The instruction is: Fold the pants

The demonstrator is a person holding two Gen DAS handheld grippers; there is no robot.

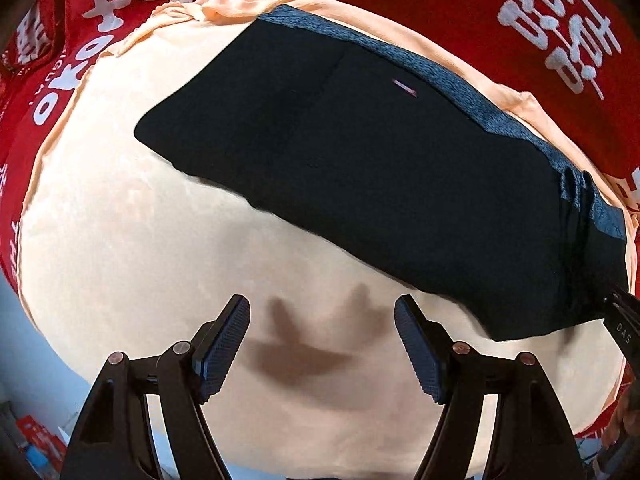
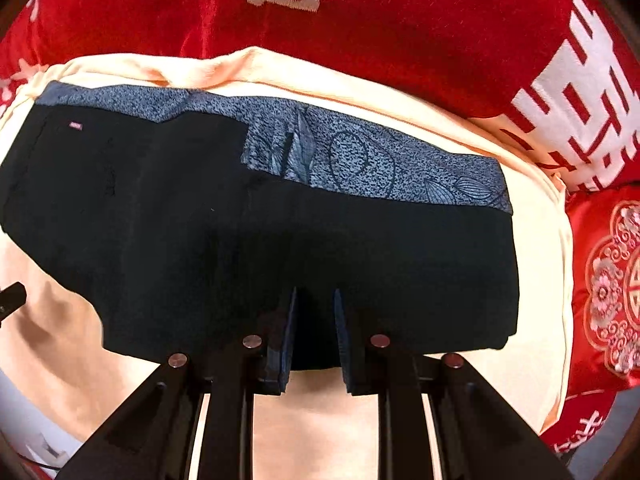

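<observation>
**A:** What does the left wrist view show of the surface?

**B:** A peach cloth [image 1: 120,240] spread over a red blanket [image 1: 440,12] with white characters. The black pants [image 1: 340,168] lie folded across the cloth's far half, and a speckled blue-grey band [image 1: 460,80] runs along their far edge. A pale floor and some red-and-white packaging [image 1: 36,436] show at lower left.

**A:** And the left gripper [image 1: 322,344]?

**B:** Spread wide above bare cloth, holding nothing, its shadow beneath it. It is near the pants but apart from them. The right gripper [image 1: 622,316] pokes in at the right edge, against the pants' near corner.

**A:** The right wrist view?

**B:** Same peach cloth [image 2: 532,320] on the red blanket [image 2: 400,40]; a red embroidered cushion [image 2: 608,280] sits at right. The pants [image 2: 200,220] fill the middle, with a patterned band [image 2: 360,156] of leaf and circle outlines.

**A:** The right gripper [image 2: 316,336]?

**B:** Narrowed, with its pads [image 2: 289,332] either side of the pants' near edge and dark fabric between them. I cannot tell whether they press it.
</observation>
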